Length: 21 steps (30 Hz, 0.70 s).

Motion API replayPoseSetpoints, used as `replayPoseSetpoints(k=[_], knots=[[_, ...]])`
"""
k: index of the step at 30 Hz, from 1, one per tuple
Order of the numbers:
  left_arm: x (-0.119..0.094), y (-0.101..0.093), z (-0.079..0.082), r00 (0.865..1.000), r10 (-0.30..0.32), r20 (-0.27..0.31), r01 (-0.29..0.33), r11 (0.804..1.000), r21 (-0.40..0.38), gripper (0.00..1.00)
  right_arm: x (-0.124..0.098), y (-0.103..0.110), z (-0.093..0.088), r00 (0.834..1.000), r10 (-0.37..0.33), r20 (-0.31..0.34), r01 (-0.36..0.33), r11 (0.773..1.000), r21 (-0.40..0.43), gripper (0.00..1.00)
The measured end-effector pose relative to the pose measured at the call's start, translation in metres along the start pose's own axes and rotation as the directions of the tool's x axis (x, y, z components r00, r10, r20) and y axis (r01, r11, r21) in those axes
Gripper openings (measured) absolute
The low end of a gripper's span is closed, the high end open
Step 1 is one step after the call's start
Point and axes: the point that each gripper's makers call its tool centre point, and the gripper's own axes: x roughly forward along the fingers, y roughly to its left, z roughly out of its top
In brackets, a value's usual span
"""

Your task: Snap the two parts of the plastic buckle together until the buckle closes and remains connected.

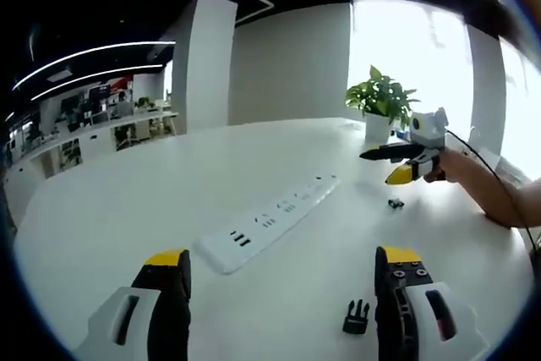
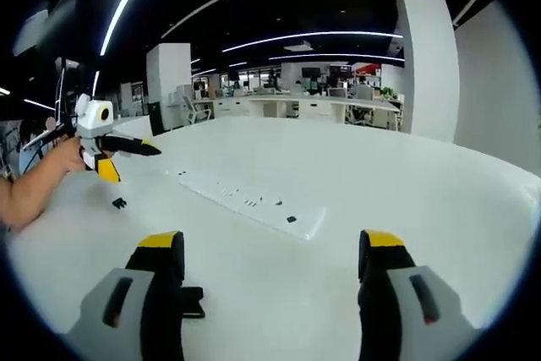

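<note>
One black buckle part [image 1: 357,317] lies on the white table [image 1: 127,209] just inside the right jaw of my left gripper [image 1: 283,272], whose jaws stand wide apart with nothing between them. In the right gripper view this same part [image 2: 119,203] is a small speck below the left gripper [image 2: 118,158], held by a hand. The other buckle part [image 2: 190,302] lies beside the left jaw of my right gripper [image 2: 270,251], which is open and empty. From the left gripper view, that part [image 1: 396,203] sits on the table under the right gripper [image 1: 397,165].
A long white power strip [image 1: 270,221] lies across the table middle between the two grippers, seen from the other side as power strip [image 2: 254,200]. A potted plant [image 1: 380,103] stands at the far table edge by the window. A person's forearm [image 1: 490,196] reaches in.
</note>
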Motion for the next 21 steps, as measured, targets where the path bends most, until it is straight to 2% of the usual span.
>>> replayPoseSetpoints(k=[3, 10, 13, 15, 17, 21], knots=[[-0.001, -0.001, 0.001, 1.000, -0.008, 0.003, 0.008, 1.000, -0.004, 0.90, 0.001, 0.000, -0.002, 1.000, 0.001, -0.005, -0.001, 1.000, -0.002, 0.85], [0.002, -0.005, -0.003, 1.000, -0.013, -0.005, 0.013, 0.999, 0.032, 0.98, -0.003, 0.002, 0.001, 1.000, 0.019, 0.008, -0.019, 1.000, -0.012, 0.83], [0.004, -0.006, -0.006, 1.000, -0.023, -0.021, 0.024, 0.998, 0.064, 0.96, -0.003, 0.005, 0.002, 0.999, 0.039, 0.015, -0.039, 0.999, -0.032, 0.81], [0.003, -0.008, -0.014, 0.998, -0.035, -0.056, 0.041, 0.993, 0.114, 0.91, -0.003, 0.005, 0.002, 0.999, 0.043, 0.017, -0.042, 0.998, -0.037, 0.80], [0.004, -0.005, -0.015, 0.998, -0.011, -0.062, 0.018, 0.994, 0.112, 0.93, -0.003, 0.007, 0.001, 0.999, 0.050, 0.015, -0.050, 0.998, -0.042, 0.80], [0.004, -0.006, -0.014, 0.998, -0.015, -0.060, 0.023, 0.992, 0.126, 0.93, -0.004, 0.010, 0.001, 0.998, 0.056, 0.014, -0.056, 0.997, -0.044, 0.80]])
